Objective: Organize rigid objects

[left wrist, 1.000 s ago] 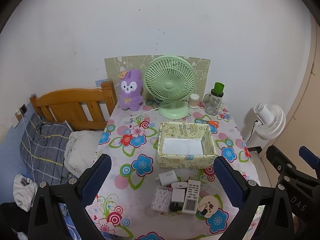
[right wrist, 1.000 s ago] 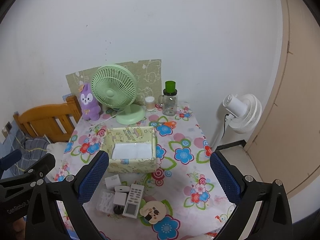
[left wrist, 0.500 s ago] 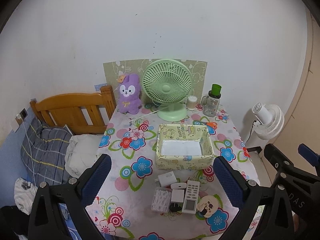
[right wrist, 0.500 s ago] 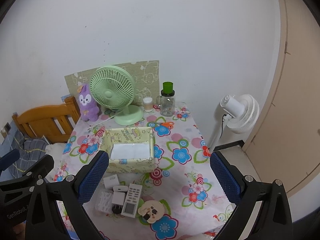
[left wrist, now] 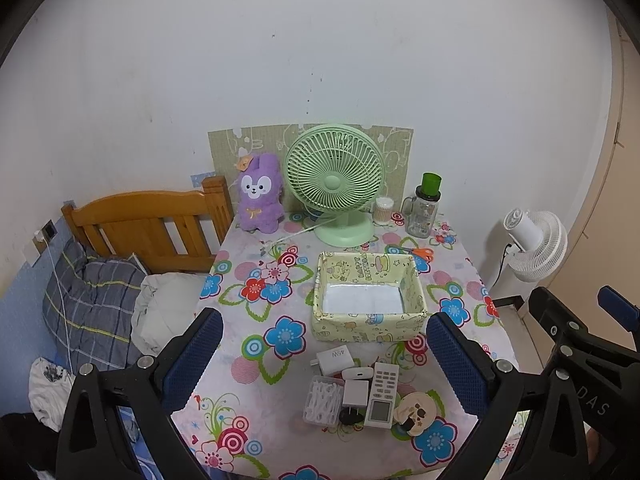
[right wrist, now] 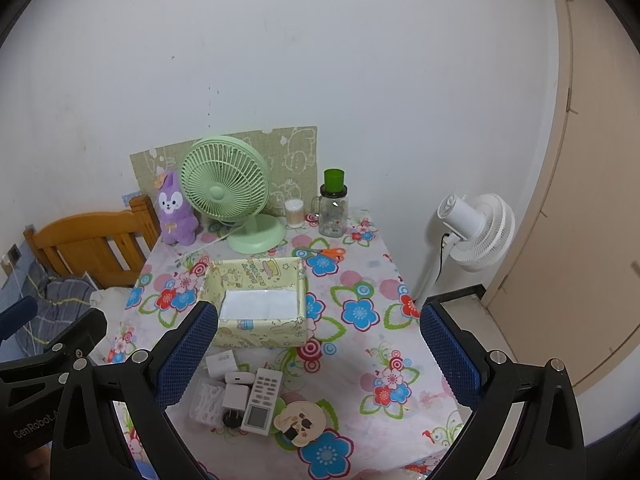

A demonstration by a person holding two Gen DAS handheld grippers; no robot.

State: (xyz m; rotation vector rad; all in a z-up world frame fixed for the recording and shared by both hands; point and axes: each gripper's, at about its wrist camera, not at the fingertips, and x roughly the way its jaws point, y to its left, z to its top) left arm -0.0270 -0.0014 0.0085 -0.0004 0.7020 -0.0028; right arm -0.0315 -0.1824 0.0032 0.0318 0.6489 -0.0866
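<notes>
Both tongs, left (left wrist: 324, 360) and right (right wrist: 320, 354), pulled back slightly, wide open and empty; nothing's started, next grab the white remote (left wrist: 382, 396) for the yellow patterned box (left wrist: 368, 326).

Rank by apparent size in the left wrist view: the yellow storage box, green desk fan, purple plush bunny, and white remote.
1. Green desk fan and yellow storage box: look alike; the box is nearer, so unranked.
2. Purple plush bunny.
3. White remote, though nearest.
</notes>
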